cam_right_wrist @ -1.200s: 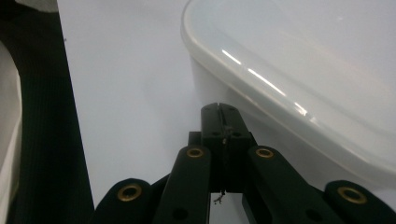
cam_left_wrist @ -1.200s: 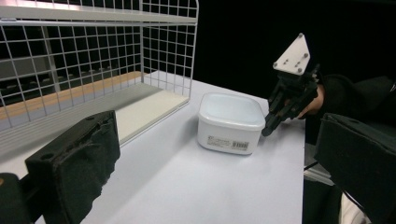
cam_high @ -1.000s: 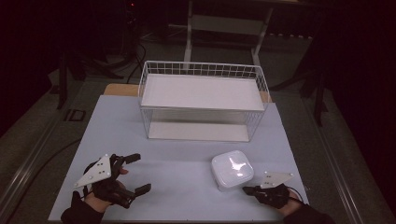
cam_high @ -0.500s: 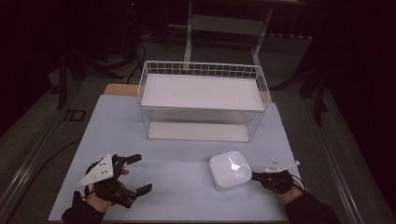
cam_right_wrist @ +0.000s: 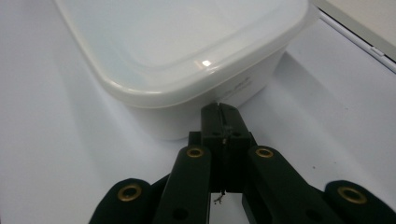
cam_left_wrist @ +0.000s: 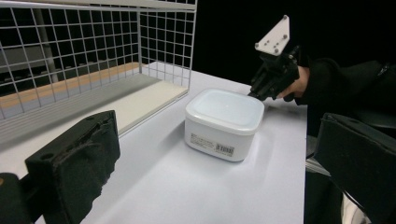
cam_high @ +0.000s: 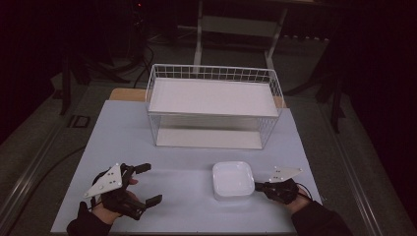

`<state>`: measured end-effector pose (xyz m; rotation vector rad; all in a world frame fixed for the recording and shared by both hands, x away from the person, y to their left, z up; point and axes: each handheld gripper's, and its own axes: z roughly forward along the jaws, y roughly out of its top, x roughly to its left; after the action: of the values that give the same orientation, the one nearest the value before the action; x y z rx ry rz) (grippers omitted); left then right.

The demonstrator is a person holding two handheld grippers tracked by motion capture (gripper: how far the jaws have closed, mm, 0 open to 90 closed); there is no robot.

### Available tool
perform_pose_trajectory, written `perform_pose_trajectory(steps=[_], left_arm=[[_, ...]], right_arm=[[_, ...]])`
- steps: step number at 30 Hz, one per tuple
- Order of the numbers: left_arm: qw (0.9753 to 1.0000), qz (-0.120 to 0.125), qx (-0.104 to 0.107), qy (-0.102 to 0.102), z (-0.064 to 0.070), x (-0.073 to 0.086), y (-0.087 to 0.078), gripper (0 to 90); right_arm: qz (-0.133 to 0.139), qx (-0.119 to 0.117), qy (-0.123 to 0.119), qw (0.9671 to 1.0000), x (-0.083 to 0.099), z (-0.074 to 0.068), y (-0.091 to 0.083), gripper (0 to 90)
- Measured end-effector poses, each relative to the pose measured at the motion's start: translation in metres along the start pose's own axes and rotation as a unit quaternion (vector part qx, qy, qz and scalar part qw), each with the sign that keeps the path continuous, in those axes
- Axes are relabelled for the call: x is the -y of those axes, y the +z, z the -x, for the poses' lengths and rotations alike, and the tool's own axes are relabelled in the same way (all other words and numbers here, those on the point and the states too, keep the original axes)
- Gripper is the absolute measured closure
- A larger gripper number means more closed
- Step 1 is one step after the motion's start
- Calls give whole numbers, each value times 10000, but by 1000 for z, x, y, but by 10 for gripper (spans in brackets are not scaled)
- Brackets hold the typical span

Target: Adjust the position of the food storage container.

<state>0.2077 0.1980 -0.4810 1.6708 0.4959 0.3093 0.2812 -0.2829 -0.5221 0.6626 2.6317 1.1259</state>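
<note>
A white square lidded container (cam_high: 233, 179) sits on the pale table (cam_high: 123, 132) in front of the wire basket; the left gripper view shows this container (cam_left_wrist: 224, 116) with a label on its side. My right gripper (cam_high: 256, 186) is shut, its tips against the container's right side. In the right gripper view the closed jaws of that gripper (cam_right_wrist: 219, 109) meet just under the rim of the container's lid (cam_right_wrist: 177, 46), with nothing between them. My left gripper (cam_high: 150, 183) rests open at the front left, well apart from the container. The right gripper (cam_left_wrist: 254, 93) also shows in the left gripper view.
A white wire basket (cam_high: 211, 73) with a flat white shelf stands at the back middle of the table. Its open front faces me. Dark floor, cables and stand legs surround the table.
My right gripper has moved forward and left from the table's front right up to the container's right side. The container now sits square and a little further left. The left gripper has hardly moved.
</note>
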Motion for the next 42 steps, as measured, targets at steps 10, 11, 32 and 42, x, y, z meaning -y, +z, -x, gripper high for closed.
perform_pose_trajectory(steps=[10, 11, 32, 42], left_arm=[[10000, -26, 12, 11, 1, 0, 1, 0], [10000, -26, 12, 11, 1, 0, 1, 0], [10000, -23, 56, 12, 1, 0, 1, 0], [10000, -23, 79, -3, 1, 1, 1, 0]], right_arm=[[-12, -75, -97, 9999, -15, 1, 12, 900], [-10, -104, -115, 9999, -17, 0, 14, 900], [-14, -490, -447, 9978, -50, -14, 52, 900], [-46, -570, -565, 9968, -58, -20, 63, 899]])
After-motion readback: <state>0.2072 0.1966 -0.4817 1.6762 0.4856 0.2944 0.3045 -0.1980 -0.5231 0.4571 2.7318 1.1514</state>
